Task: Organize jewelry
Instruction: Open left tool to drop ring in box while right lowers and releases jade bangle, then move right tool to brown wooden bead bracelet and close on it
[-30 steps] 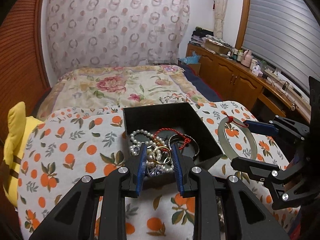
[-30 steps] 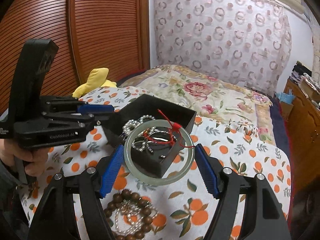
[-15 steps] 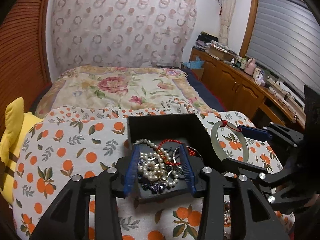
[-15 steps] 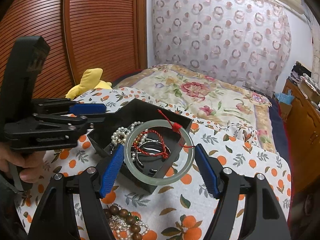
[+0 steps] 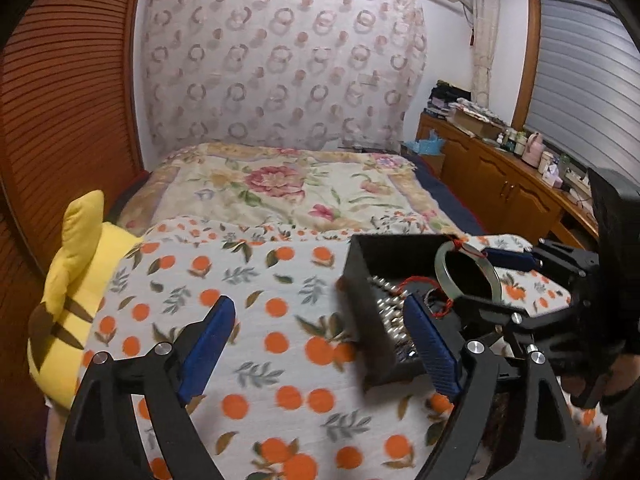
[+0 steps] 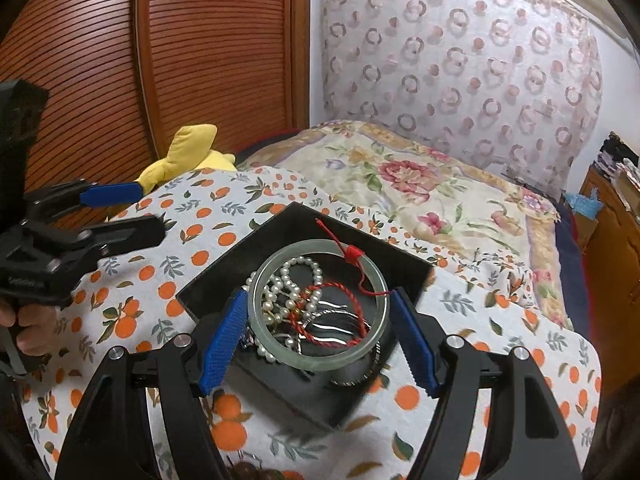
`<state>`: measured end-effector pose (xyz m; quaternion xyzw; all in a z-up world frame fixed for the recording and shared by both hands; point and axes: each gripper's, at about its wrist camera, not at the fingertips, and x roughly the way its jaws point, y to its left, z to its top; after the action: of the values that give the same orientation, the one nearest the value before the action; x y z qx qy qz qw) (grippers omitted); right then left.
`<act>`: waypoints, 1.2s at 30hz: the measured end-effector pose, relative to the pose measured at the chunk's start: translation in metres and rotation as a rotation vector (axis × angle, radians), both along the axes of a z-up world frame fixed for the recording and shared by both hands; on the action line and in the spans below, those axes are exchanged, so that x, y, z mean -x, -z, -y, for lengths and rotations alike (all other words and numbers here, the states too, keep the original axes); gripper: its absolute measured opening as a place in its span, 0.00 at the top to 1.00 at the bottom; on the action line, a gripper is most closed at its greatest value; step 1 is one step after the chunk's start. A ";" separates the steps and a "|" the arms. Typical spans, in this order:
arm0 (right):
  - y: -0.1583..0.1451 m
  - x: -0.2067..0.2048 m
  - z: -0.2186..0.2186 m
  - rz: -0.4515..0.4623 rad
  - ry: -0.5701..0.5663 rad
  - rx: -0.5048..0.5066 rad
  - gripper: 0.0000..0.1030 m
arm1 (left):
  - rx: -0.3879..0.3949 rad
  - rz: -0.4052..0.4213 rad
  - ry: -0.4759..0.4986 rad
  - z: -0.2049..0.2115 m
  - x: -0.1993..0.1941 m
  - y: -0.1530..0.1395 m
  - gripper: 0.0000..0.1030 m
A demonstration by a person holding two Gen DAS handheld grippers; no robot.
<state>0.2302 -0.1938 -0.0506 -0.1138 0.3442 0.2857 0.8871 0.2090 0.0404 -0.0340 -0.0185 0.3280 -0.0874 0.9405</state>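
In the right wrist view my right gripper (image 6: 318, 298) is shut on a pale green jade bangle (image 6: 316, 360) with a red cord, and holds it just above the black box (image 6: 280, 228). Pearls (image 6: 296, 276), a red cord bracelet (image 6: 320, 316) and silver bangles (image 6: 340, 332) lie in the box. My left gripper (image 5: 318, 304) hangs over the orange-print cloth to the left of the box (image 5: 360, 320); its jaws are opening with nothing between them. The left wrist view also shows the right gripper (image 5: 474, 280) with the bangle (image 5: 439, 270) over the box's far side.
A yellow plush toy (image 5: 76, 280) lies at the cloth's left edge. Behind is a bed with a floral quilt (image 5: 288, 188), and a wooden cabinet (image 5: 500, 188) runs along the right. Dark wooden beads (image 6: 248, 472) lie near the front edge. A person's hand (image 6: 28, 320) holds the left gripper.
The left jaws spread wide and swung left off the box, leaving the jewelry inside. The right gripper carried the bangle in over the box.
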 end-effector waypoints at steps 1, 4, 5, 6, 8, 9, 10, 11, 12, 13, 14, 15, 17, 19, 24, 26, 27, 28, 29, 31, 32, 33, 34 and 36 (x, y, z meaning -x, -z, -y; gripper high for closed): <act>0.001 -0.002 -0.003 -0.005 0.001 0.004 0.28 | -0.013 0.001 -0.005 -0.003 0.002 0.002 0.15; 0.007 -0.009 -0.012 -0.031 0.024 0.023 0.28 | -0.038 -0.001 -0.001 -0.006 0.008 0.007 0.13; 0.008 -0.009 -0.012 -0.036 0.026 0.024 0.28 | -0.043 -0.007 0.004 -0.008 0.010 0.009 0.12; 0.010 -0.010 -0.013 -0.042 0.026 0.025 0.28 | -0.044 -0.010 0.007 -0.008 0.013 0.011 0.12; 0.013 -0.012 -0.017 -0.056 0.030 0.029 0.28 | -0.047 -0.018 0.014 -0.009 0.017 0.015 0.12; 0.014 -0.012 -0.018 -0.057 0.033 0.031 0.28 | -0.049 -0.021 0.016 -0.010 0.018 0.017 0.12; 0.014 -0.012 -0.018 -0.061 0.034 0.032 0.28 | -0.050 -0.024 0.020 -0.010 0.020 0.018 0.12; 0.015 -0.012 -0.018 -0.065 0.033 0.032 0.28 | -0.050 -0.026 0.022 -0.009 0.021 0.020 0.12; 0.015 -0.012 -0.018 -0.066 0.031 0.033 0.28 | -0.049 -0.030 0.026 -0.009 0.023 0.021 0.12; 0.015 -0.011 -0.018 -0.063 0.033 0.033 0.28 | -0.048 -0.032 0.029 -0.008 0.024 0.022 0.12; 0.015 -0.011 -0.018 -0.064 0.031 0.032 0.28 | -0.047 -0.034 0.032 -0.007 0.025 0.024 0.12; 0.015 -0.012 -0.019 -0.066 0.032 0.031 0.28 | -0.048 -0.037 0.038 -0.006 0.026 0.024 0.12; 0.014 -0.011 -0.018 -0.061 0.041 0.023 0.27 | -0.051 -0.040 0.046 -0.003 0.028 0.026 0.12; 0.012 -0.010 -0.017 -0.059 0.046 0.011 0.24 | -0.054 -0.042 0.058 0.001 0.032 0.027 0.12; -0.001 0.006 0.003 -0.034 0.046 -0.026 0.24 | -0.055 -0.040 0.091 0.013 0.042 0.027 0.12; -0.008 0.021 0.017 -0.018 0.043 -0.050 0.24 | -0.057 -0.038 0.105 0.018 0.046 0.027 0.12; -0.010 0.030 0.024 -0.014 0.042 -0.064 0.24 | -0.058 -0.037 0.113 0.021 0.049 0.028 0.12; -0.013 0.035 0.031 -0.012 0.040 -0.071 0.24 | -0.058 -0.037 0.121 0.024 0.051 0.028 0.12; -0.014 0.045 0.038 -0.007 0.036 -0.077 0.24 | -0.058 -0.038 0.129 0.027 0.053 0.028 0.12; -0.012 0.058 0.049 -0.009 0.031 -0.075 0.24 | -0.060 -0.038 0.142 0.034 0.058 0.029 0.12; -0.009 0.065 0.054 -0.017 0.028 -0.073 0.24 | -0.060 -0.038 0.148 0.037 0.060 0.030 0.12; -0.005 0.072 0.060 -0.027 0.028 -0.068 0.25 | -0.059 -0.041 0.157 0.040 0.062 0.031 0.12; -0.003 0.075 0.063 -0.032 0.027 -0.063 0.28 | -0.059 -0.044 0.164 0.044 0.064 0.032 0.12; 0.006 0.084 0.070 -0.051 0.025 -0.050 0.33 | -0.061 -0.050 0.176 0.049 0.067 0.035 0.11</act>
<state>0.1461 -0.2634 -0.0566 -0.0801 0.3610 0.2859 0.8840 0.1425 -0.0085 -0.0693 0.0369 0.3542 -0.1590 0.9208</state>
